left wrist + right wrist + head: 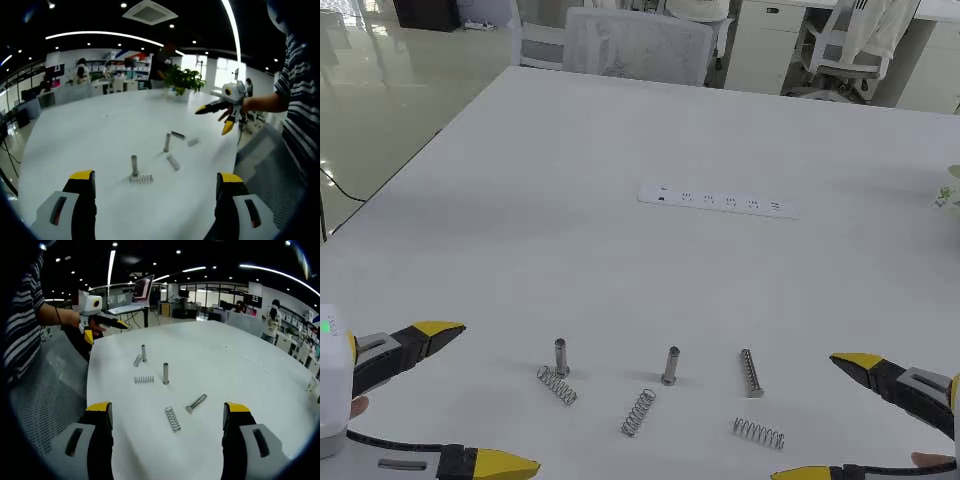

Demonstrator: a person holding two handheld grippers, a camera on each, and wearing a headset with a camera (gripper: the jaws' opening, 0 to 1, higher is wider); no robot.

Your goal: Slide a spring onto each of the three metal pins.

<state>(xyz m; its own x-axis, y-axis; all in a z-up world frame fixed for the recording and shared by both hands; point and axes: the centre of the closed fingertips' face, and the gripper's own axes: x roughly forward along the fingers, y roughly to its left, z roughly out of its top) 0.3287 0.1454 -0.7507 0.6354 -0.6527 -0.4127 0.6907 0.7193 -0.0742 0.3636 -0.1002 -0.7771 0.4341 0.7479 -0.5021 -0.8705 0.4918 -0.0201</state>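
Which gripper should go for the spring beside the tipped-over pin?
Right, I'd say. That spring lies close in front of the open right gripper, while the left gripper sits at the far end of the row.

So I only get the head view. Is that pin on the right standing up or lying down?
Observer: Lying down. The right gripper view shows that silver metal pin flat on the white table.
Child: Who's holding the claws?
Observer: A person in a striped shirt; the left gripper view shows them holding the right claw.
Child: Anyone else around?
Observer: Yes, other people are across the room, beyond the table.
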